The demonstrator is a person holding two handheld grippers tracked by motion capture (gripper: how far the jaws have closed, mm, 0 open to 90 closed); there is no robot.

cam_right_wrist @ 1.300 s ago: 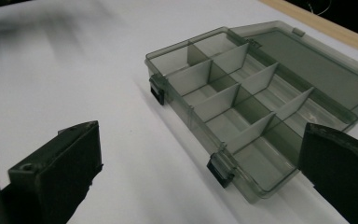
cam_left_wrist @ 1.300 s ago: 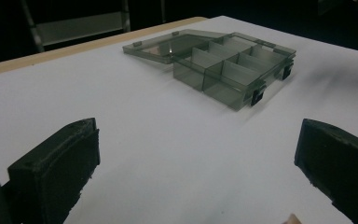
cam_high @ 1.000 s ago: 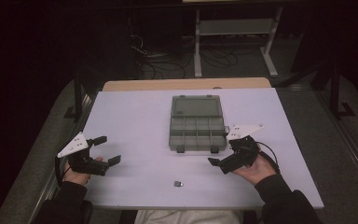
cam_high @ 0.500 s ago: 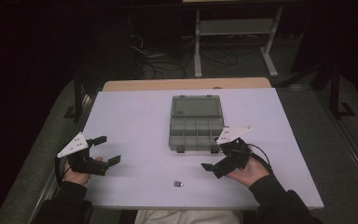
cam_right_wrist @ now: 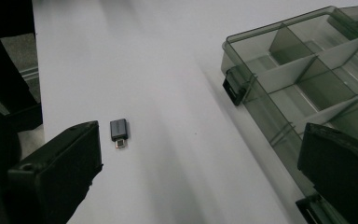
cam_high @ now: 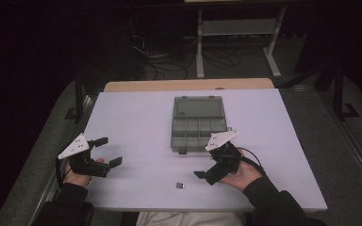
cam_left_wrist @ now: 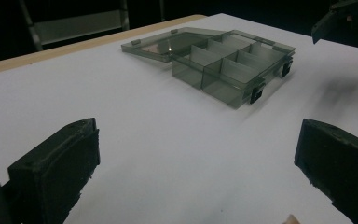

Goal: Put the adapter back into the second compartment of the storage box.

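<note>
A clear grey compartment box lies open mid-table, its lid flat behind it and its cells empty. Near the front edge rests a small dark adapter-like piece. My right gripper hovers just right of that piece and in front of the box, jaws open and empty. In the right gripper view the piece lies close to the left jaw of that gripper, with the box at right. My left gripper is open and empty at the table's left, and its own view looks at the box.
The white table top has a wooden strip along its far edge. Beyond it stand a metal shelf frame and floor cables in the dark. The other gripper's jaw shows at the top right of the left gripper view.
My right gripper has moved left and toward the front edge, closer to the small dark piece. The left gripper and the box have stayed put.
</note>
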